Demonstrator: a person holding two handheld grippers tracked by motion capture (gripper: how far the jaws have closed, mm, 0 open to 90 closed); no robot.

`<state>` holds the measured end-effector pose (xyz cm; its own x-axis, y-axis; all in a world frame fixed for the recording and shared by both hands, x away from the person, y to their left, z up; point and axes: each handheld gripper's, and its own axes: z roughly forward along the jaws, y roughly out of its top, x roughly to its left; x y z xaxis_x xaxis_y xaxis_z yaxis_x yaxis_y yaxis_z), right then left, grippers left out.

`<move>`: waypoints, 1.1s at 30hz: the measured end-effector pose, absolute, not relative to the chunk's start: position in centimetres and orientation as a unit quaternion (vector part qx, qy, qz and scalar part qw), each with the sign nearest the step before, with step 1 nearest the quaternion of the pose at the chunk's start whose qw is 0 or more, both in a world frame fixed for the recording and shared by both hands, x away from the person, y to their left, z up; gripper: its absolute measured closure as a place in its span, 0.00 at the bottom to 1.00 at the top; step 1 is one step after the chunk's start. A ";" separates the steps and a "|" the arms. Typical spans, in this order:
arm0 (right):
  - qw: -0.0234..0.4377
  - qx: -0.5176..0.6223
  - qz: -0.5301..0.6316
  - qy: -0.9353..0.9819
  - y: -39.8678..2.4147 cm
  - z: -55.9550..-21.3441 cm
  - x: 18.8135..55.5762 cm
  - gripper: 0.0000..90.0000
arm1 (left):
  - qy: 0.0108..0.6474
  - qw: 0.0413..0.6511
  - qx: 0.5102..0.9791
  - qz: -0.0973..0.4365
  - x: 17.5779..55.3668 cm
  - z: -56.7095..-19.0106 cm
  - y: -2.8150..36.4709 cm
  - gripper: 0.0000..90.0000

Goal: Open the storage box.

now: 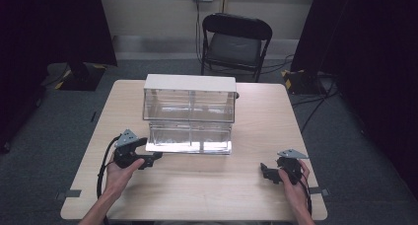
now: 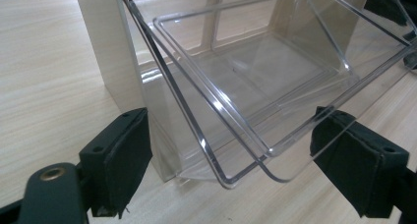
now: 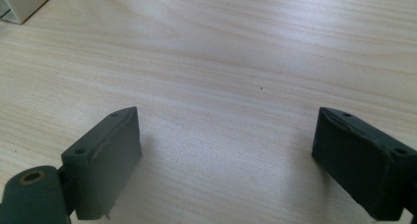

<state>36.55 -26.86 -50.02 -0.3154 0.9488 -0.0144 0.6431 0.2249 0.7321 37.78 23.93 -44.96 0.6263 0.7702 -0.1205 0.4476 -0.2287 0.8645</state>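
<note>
Jaws spread wide on left gripper (image 1: 154,157), clear drawer (image 2: 255,86) corner between them, untouched; likewise wide on right gripper (image 1: 264,171), bare table (image 3: 236,62) between.

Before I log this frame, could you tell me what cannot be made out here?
- Clear bins' contents: glare on their fronts, high view.
- Cabinet's top: cut off by the upper edge, left gripper view.
- Right gripper body: below the frame edge, right gripper view.
</note>
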 end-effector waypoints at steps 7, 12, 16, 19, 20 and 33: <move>0.239 0.534 0.320 0.745 -26.9 -50.0 36.5 0.12 | 0.400 0.481 0.762 0.166 37.9 -44.4 23.8 0.18; 0.239 0.533 0.320 0.746 -26.8 -50.0 36.6 0.11 | 0.399 0.486 0.760 0.163 38.1 -44.2 23.9 0.17; 0.239 0.533 0.320 0.746 -26.8 -50.0 36.6 0.11 | 0.397 0.484 0.762 0.167 38.1 -44.1 23.9 0.18; 0.239 0.533 0.320 0.746 -26.8 -50.0 36.6 0.11 | 0.398 0.488 0.760 0.163 38.1 -44.1 23.9 0.17; 0.239 0.534 0.320 0.746 -26.8 -50.0 36.6 0.11 | 0.399 0.489 0.759 0.163 38.1 -44.1 23.9 0.17; 0.239 0.533 0.320 0.746 -26.8 -50.0 36.6 0.11 | 0.398 0.482 0.762 0.168 38.5 -43.4 23.8 0.18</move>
<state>36.57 -26.85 -50.02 -0.3175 0.9481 -0.0151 0.6425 0.2268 0.7320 38.47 23.79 -43.43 0.6275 0.7680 -0.1279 0.4449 -0.2189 0.8684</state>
